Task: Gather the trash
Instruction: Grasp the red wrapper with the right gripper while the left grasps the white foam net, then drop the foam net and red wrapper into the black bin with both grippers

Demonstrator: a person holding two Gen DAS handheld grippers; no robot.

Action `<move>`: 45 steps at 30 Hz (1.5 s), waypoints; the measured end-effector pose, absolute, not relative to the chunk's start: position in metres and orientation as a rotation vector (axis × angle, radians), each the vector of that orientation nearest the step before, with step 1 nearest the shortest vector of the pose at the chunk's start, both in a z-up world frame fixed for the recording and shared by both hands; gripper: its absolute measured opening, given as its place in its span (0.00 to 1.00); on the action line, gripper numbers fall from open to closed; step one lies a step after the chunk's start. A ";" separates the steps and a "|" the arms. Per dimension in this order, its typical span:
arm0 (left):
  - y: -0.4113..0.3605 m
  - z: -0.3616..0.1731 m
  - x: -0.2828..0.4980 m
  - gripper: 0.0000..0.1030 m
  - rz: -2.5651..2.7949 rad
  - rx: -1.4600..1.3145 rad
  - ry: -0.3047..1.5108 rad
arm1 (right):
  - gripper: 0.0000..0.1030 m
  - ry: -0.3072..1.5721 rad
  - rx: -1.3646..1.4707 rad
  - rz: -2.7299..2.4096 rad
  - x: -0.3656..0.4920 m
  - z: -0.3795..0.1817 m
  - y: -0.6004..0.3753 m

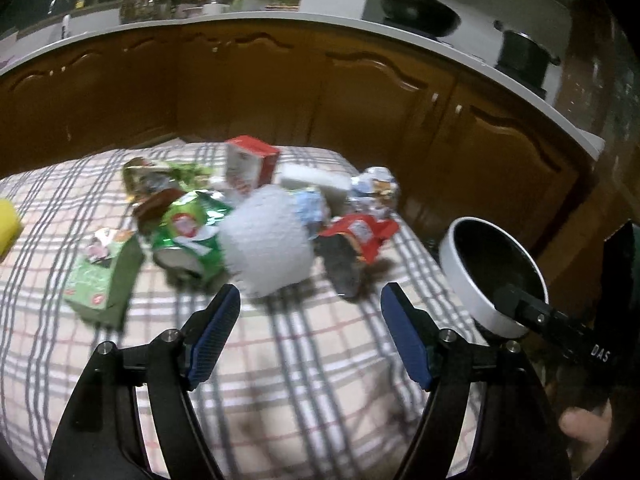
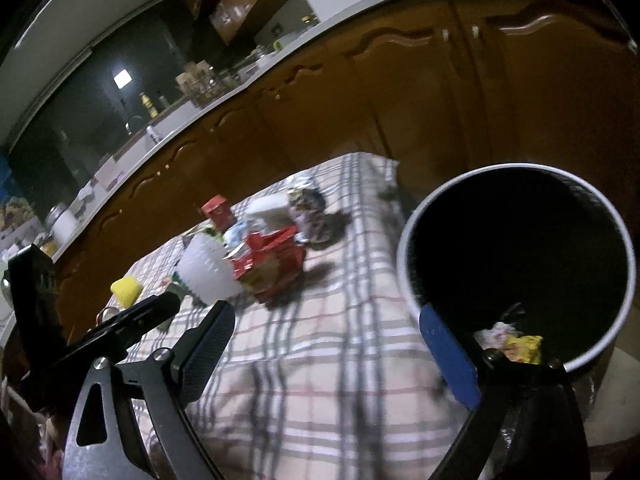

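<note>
A heap of trash lies on the checked tablecloth (image 1: 304,344): a white foam cup (image 1: 266,244), a green wrapper (image 1: 188,228), a green carton (image 1: 106,280), a red wrapper (image 1: 360,234) and a red-and-white box (image 1: 250,164). My left gripper (image 1: 310,320) is open and empty just in front of the foam cup. My right gripper (image 2: 328,344) is open and empty beside the white bin (image 2: 516,264), which holds some yellow and pale scraps (image 2: 516,344). The bin also shows in the left wrist view (image 1: 488,272). The cup (image 2: 210,276) and red wrapper (image 2: 272,264) show in the right wrist view.
A yellow object (image 1: 8,228) lies at the cloth's left edge. Brown cabinet doors (image 1: 280,92) run behind the table under a white counter with a black pan (image 1: 420,12) and pot (image 1: 524,56). The bin stands off the table's right edge.
</note>
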State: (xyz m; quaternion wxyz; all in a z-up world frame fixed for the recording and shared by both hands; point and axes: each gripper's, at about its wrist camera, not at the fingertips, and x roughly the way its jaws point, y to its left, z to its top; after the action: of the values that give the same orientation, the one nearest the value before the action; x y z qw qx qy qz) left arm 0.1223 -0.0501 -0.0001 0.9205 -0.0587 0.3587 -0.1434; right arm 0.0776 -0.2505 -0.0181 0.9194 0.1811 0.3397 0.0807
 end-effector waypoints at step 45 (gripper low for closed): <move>-0.056 0.008 0.143 0.07 -0.460 -0.174 0.763 | 0.00 0.663 0.522 0.283 0.108 -0.004 -0.245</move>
State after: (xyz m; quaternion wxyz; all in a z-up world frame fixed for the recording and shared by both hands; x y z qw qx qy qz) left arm 0.1428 -0.0557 0.0075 0.8988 -0.0838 0.3684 -0.2223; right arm 0.1084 -0.2449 -0.0045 0.9027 0.2523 0.3205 0.1370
